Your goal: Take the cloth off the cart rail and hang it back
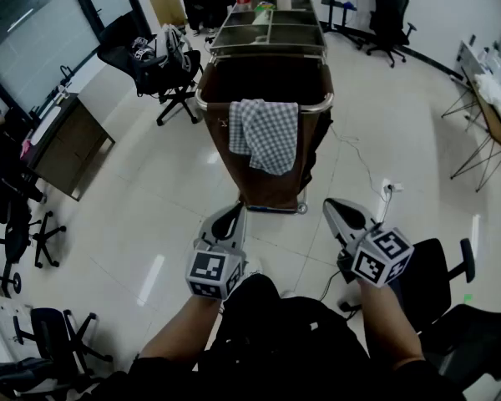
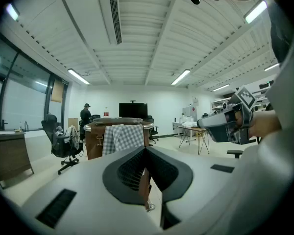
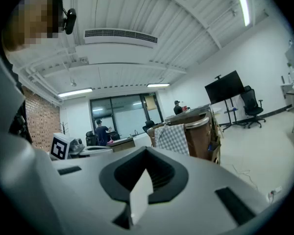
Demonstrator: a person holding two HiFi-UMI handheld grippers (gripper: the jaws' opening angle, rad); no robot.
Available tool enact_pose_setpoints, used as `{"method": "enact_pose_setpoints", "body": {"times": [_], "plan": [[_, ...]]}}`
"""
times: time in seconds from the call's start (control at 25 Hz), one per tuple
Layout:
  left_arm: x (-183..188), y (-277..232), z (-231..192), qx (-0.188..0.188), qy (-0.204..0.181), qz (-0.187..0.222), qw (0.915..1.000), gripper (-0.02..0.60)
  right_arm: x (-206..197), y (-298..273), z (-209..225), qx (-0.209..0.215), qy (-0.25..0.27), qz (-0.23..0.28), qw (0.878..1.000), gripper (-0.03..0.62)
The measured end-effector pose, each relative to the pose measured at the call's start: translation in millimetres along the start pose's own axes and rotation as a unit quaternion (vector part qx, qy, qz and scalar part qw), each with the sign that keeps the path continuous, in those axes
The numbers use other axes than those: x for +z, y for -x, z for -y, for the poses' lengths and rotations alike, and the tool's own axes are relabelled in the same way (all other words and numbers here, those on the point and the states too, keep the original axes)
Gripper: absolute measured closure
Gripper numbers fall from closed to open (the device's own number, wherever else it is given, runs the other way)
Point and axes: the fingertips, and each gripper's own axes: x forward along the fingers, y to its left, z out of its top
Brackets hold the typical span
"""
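Observation:
A grey-and-white checked cloth [image 1: 265,134] hangs over the near chrome rail [image 1: 314,104] of a brown housekeeping cart [image 1: 275,182], straight ahead of me. My left gripper [image 1: 232,213] and right gripper [image 1: 335,206] are held side by side short of the cart, both pointing at it, both shut with nothing between the jaws. In the left gripper view the cloth [image 2: 121,137] shows beyond the closed left gripper [image 2: 146,148], with the right gripper [image 2: 202,125] off to the side. In the right gripper view the cloth [image 3: 172,138] lies past the closed right gripper [image 3: 147,150].
A black office chair with bags [image 1: 163,61] stands left of the cart, and a dark desk [image 1: 67,144] further left. A cable and power strip [image 1: 390,187] lie on the floor at right. Another chair [image 1: 438,266] is close by my right arm. A person [image 2: 85,114] stands far back.

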Motion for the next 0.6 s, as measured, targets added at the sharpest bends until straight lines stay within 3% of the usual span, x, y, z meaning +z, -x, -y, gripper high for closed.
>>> {"method": "enact_pose_setpoints", "body": {"times": [0.08, 0.16, 0.32, 0.48, 0.6], "plan": [[0.0, -12.0, -5.3, -0.004, 0.002, 0.005, 1.0000, 0.574, -0.2, -4.2, 3.4, -0.002, 0.004, -0.003, 1.000, 0.577], [-2.9, -27.0, -11.3, -0.007, 0.006, 0.000, 1.0000, 0.395, 0.0, -7.5, 6.3, -0.004, 0.006, -0.005, 1.000, 0.577], [-14.6, -73.2, -24.9, -0.011, 0.012, -0.020, 0.9997, 0.339, 3.4, -13.5, 17.3, -0.016, 0.005, -0.008, 1.000, 0.577], [-31.0, -122.0, -49.3, -0.001, 0.037, -0.034, 0.9987, 0.339, 9.2, -33.1, 29.9, -0.025, 0.011, -0.013, 1.000, 0.577], [-50.9, -150.3, -58.7, -0.006, 0.034, -0.059, 0.9976, 0.339, 13.2, -53.2, 38.7, -0.029, 0.010, -0.019, 0.999, 0.577]]}}
